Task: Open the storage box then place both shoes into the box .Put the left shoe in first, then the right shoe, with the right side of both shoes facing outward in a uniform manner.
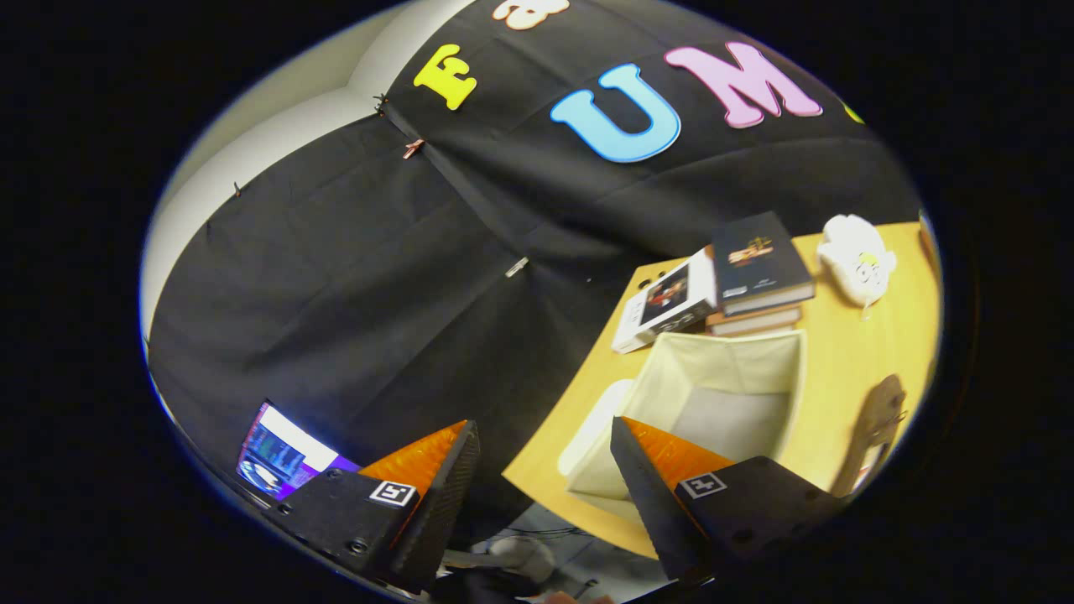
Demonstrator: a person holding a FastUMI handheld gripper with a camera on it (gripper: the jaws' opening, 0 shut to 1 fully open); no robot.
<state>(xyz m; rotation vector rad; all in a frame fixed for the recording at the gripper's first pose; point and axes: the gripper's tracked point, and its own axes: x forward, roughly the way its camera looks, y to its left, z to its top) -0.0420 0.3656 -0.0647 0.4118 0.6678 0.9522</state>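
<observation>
Table (847,369): light wood, far right of the gripper, its corner jutting toward the fingers. Black cloth wall (352,277) behind, pale wall strip beyond it at far left. Lit screen (281,453) low at left, near the left finger.

Box (722,394): cream fabric, on table just ahead of the right finger, top open, inside looks empty (lid flap seems to hang over the near-left side; can't tell for sure). So opening step prob. done, no shoe in yet.

Books (738,277): stack at far edge, touching or just behind box. White plush (856,256) far right of books.

Shoe (873,428): brown, right of box, near table edge; only one seen, L or R can't tell.

Gripper (545,478): fingers spread wide, nothing betw. them, held tilted, off table's near-left corner.

Step in hand, my read: go for the shoe. To do it well: swing right past box w/o clipping its soft wall, check which shoe it is first, pinch at heel/collar, keep right side facing out.
</observation>
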